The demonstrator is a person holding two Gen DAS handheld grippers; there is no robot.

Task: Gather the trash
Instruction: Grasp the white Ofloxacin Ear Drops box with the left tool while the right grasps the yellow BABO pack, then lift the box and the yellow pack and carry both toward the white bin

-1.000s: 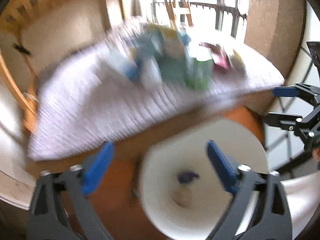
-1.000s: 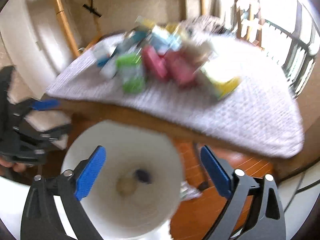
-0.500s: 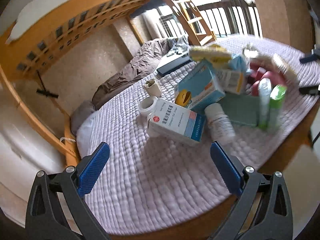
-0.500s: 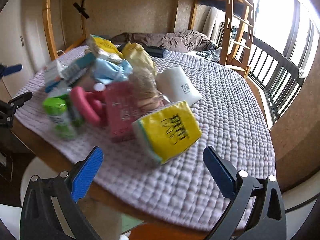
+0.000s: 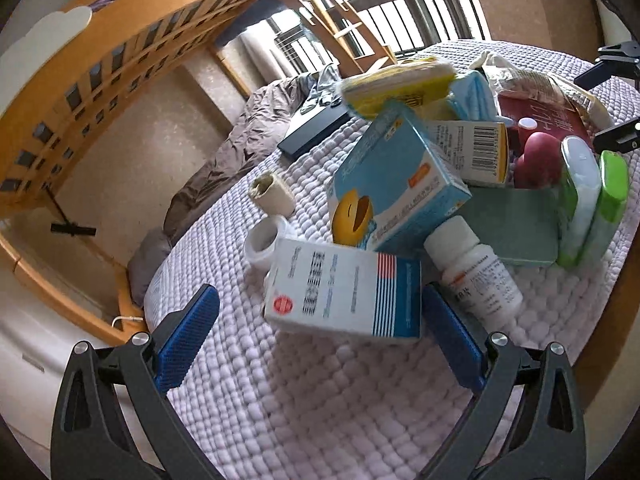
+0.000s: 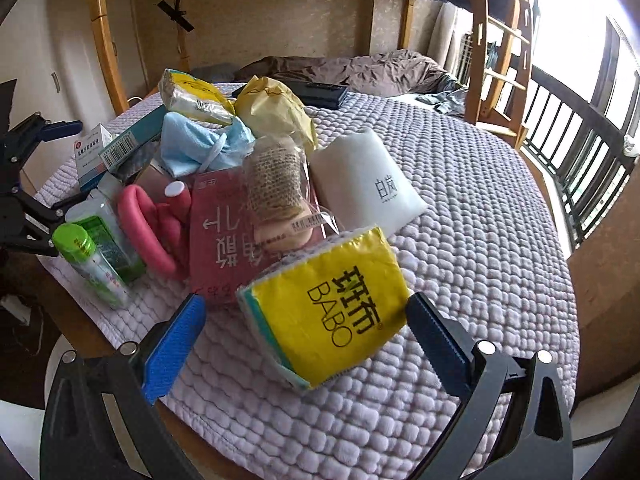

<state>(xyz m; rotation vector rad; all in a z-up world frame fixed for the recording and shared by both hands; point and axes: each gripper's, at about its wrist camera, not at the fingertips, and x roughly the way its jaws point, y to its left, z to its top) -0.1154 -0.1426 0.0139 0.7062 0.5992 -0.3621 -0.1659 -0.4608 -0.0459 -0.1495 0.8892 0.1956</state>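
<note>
**Hovering over a heap of trash on the bed**

Nearest the left gripper (image 5: 316, 336), whose blue pads stand wide apart and hold nothing, a white medicine box (image 5: 344, 296) with red and blue stripes lies on the lilac quilt (image 5: 320, 408), just between the pads. Beside it rests a white pill bottle (image 5: 476, 272), and behind leans a blue box with a yellow smiley (image 5: 396, 200). Further back sit a white cap (image 5: 264, 240) and a cardboard tube (image 5: 272, 196).

The right gripper (image 6: 304, 344) is likewise spread open and empty, with a yellow tissue pack (image 6: 336, 308) marked BABO lying between its pads. Beyond it lie a red packet (image 6: 224, 240), a pink ring-shaped item (image 6: 148, 224), a green-capped bottle (image 6: 88, 264), a white pouch (image 6: 364, 184) and a blue face mask (image 6: 200, 144). A dark flat case (image 6: 320, 92) and rumpled brown bedding (image 6: 384, 68) lie farthest off.
</note>
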